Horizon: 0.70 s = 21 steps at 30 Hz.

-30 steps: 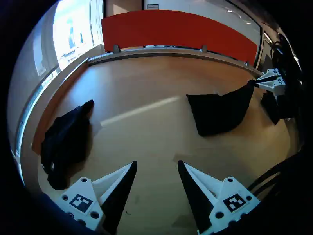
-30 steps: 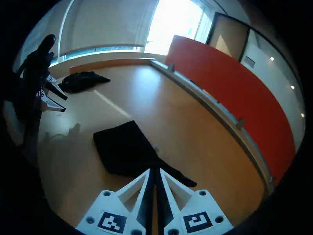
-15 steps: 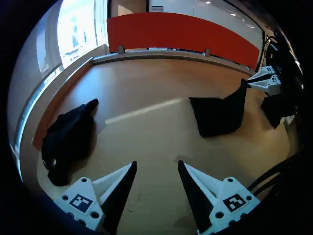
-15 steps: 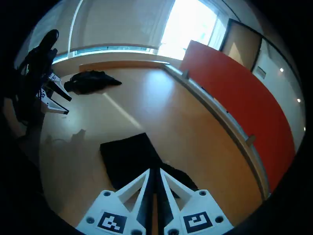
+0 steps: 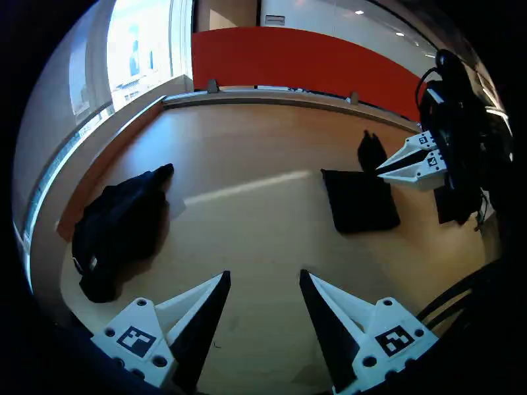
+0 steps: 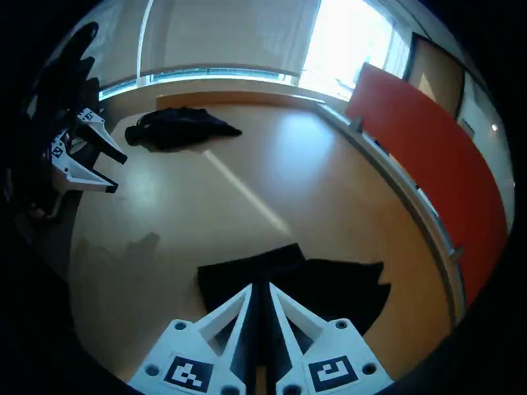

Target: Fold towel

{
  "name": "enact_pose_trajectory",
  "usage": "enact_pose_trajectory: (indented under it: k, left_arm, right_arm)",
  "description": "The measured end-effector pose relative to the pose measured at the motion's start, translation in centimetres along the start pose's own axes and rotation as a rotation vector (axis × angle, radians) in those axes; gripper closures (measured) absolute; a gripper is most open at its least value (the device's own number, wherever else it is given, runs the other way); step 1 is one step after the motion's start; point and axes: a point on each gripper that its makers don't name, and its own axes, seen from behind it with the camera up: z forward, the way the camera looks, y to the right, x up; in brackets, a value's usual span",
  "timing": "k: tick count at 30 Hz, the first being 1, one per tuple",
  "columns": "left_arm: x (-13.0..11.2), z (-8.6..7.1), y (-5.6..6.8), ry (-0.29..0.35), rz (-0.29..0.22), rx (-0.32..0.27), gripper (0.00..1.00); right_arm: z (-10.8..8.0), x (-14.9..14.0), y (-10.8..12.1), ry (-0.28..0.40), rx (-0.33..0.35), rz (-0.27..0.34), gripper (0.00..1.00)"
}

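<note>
Black towel (image 5: 359, 201) edge seemingly pinched.

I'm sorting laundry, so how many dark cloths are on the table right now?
2. A towel lies at the right gripper; a crumpled dark pile sits near the window-side edge of the table. More could lie out of view.
</note>
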Motion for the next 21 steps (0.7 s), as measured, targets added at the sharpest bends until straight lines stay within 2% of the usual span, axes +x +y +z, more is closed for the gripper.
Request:
enact_pose_trajectory:
  k: [6,15,18,21]
  left_arm:
    - [-0.5,-0.4,-0.7,-0.001,-0.02,0.013,0.23]
    - [-0.5,-0.4,-1.1,-0.001,-0.033,0.017,0.23]
    - [-0.4,-0.4,-1.2,0.001,-0.031,0.018,0.23]
    - [-0.3,-0.4,-1.3,0.002,-0.033,0.019,0.23]
  right_arm:
    - [2.9,-1.1,-2.1,-0.037,0.043,0.03,0.97]
    - [3.3,-1.7,-2.6,-0.054,0.054,0.042,0.91]
    - [3.1,-1.6,-2.5,-0.052,0.052,0.045,0.8]
    - [2.9,-1.6,-2.5,-0.052,0.049,0.05,0.58]
